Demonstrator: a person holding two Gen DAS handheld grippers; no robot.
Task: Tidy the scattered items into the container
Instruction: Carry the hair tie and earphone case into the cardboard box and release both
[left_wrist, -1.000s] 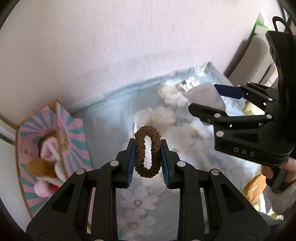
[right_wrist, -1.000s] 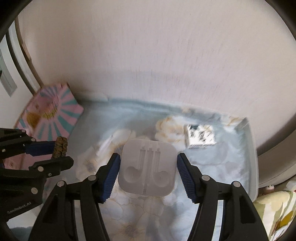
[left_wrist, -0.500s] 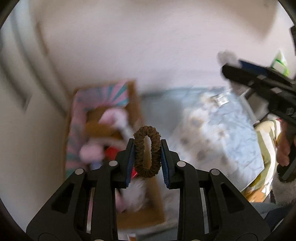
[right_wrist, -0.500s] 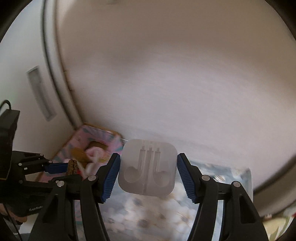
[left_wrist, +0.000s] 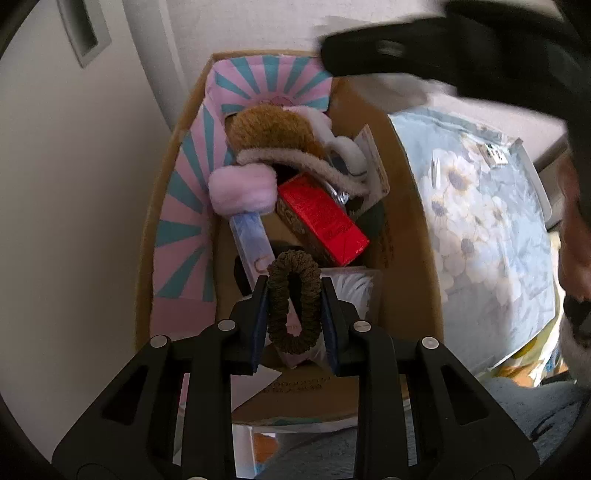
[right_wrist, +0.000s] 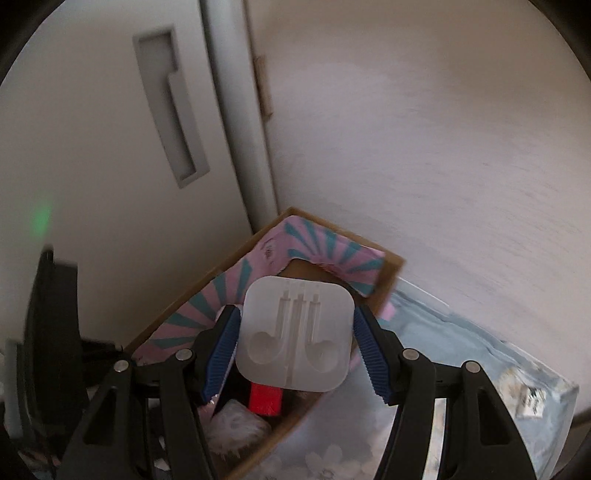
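Brown fabric scrunchie (left_wrist: 293, 301), clenched upright in the left claw (left_wrist: 293, 306), hangs directly over the open cardboard box (left_wrist: 413, 236), while the right claw (right_wrist: 295, 341) grasps a white plastic earphone case (right_wrist: 295, 338) above its rim.

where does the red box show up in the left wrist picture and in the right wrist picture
Left wrist view: the red box lies tilted in the middle of the cardboard box, just above the brown scrunchie.
Right wrist view: only a red end shows low and centre, below the white earphone case.
Shared landmark: the pink-and-teal striped flap.
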